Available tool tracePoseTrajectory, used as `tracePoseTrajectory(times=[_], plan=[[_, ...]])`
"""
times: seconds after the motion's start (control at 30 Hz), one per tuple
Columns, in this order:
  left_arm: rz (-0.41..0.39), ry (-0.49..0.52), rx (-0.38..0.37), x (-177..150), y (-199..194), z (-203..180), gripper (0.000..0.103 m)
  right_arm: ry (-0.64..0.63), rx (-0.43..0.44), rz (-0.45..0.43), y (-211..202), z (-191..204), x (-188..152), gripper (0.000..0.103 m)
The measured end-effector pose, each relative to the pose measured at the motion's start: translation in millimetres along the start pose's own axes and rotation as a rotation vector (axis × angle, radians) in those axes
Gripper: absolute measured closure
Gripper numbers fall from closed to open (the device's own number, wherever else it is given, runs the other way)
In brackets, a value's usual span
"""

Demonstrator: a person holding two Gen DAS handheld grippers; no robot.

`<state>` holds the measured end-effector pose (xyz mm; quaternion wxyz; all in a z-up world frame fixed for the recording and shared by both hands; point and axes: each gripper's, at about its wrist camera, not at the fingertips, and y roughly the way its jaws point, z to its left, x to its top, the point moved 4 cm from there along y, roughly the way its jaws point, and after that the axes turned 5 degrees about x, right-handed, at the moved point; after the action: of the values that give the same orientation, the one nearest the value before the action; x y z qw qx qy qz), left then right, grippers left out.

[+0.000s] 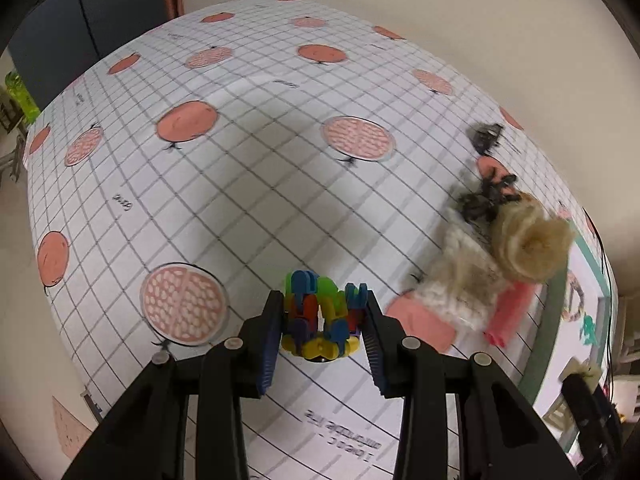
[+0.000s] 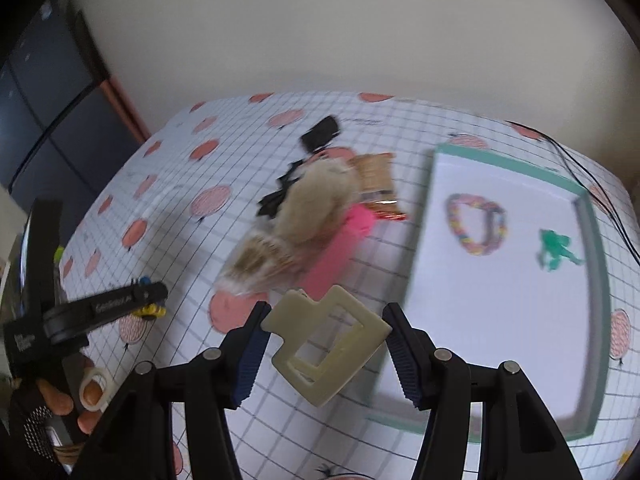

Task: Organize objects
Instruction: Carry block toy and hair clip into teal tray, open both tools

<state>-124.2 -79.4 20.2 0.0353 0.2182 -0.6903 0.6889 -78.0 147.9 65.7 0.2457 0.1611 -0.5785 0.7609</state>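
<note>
In the left wrist view my left gripper (image 1: 323, 320) is shut on a multicoloured plastic link toy (image 1: 320, 316), low over the checked tablecloth (image 1: 260, 200). The right wrist view also shows the left gripper (image 2: 154, 300) at the far left, with the link toy (image 2: 151, 311) at its tips. My right gripper (image 2: 325, 334) is shut on a cream square hair claw clip (image 2: 326, 344), held tilted above the cloth just left of the white tray (image 2: 500, 300). A rainbow bracelet (image 2: 476, 224) and a green figure (image 2: 554, 250) lie in the tray.
A blurred pile holds a beige fluffy pompom (image 2: 316, 204), a pink item (image 2: 340, 248), black clips (image 2: 320, 134) and a snack packet (image 2: 376, 176). In the left view the pompom (image 1: 532, 240) is at the right. A black cable (image 2: 580, 176) runs behind the tray. A hand (image 2: 60, 396) holds the left gripper.
</note>
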Motion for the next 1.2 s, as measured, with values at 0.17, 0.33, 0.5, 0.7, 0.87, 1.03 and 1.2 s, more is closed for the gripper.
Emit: tracePoseTrajectory(times=[0.17,0.33,0.5,0.7,0.87,1.03,1.2], plan=[[-0.020,0.053,-0.023,-9,-6,-27,0.064,0.030,-0.047,-0.019,-15,-33,0,0.043],[-0.048,0.135,-0.074,-21,-18,-64,0.064,0.097,-0.101,-0.031,-28,-74,-6,0.043],[-0.048,0.220,-0.178,-39,-33,-108,0.064,0.151,-0.153,-0.036,-39,-111,-12,0.043],[-0.045,0.356,-0.233,-56,-40,-161,0.064,0.194,-0.206,-0.034,-47,-143,-20,0.043],[-0.107,0.467,-0.254,-59,-52,-195,0.064,0.241,-0.235,-0.048,-53,-164,-23,0.043],[-0.131,0.535,-0.268,-63,-55,-220,0.064,0.272,-0.257,-0.052,-50,-177,-24,0.043],[-0.120,0.579,-0.281,-74,-47,-241,0.064,0.270,-0.284,-0.050,-44,-183,-22,0.043]])
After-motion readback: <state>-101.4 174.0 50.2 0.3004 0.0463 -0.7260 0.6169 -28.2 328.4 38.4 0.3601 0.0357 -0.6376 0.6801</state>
